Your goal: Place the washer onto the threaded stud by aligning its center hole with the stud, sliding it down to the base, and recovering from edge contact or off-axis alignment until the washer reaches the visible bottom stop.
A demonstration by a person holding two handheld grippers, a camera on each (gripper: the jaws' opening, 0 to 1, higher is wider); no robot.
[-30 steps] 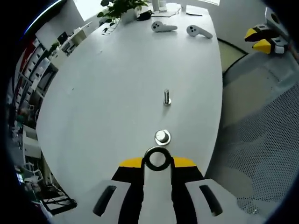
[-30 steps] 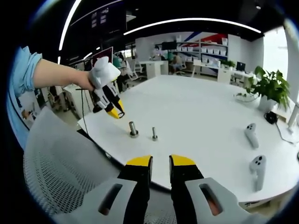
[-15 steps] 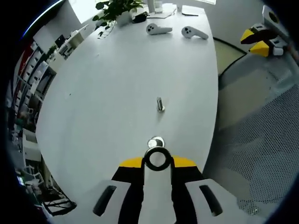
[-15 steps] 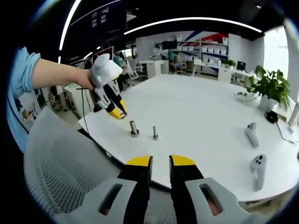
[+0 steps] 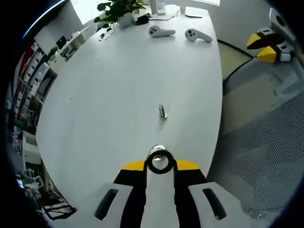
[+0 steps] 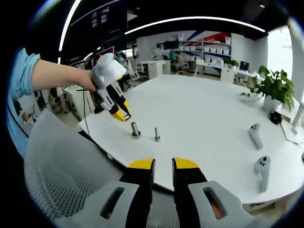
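Alignment step, I reckon: at the bottom centre the left gripper (image 5: 160, 164) pinches the washer (image 5: 160, 162) just above the near threaded stud (image 5: 158, 151), needing a centred drop next, a second stud (image 5: 162, 112) farther up, the right gripper (image 6: 163, 171) slightly parted, empty.

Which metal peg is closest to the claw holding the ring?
The thicker stud, right under the left claw and its washer. The thinner stud stands alone farther off.
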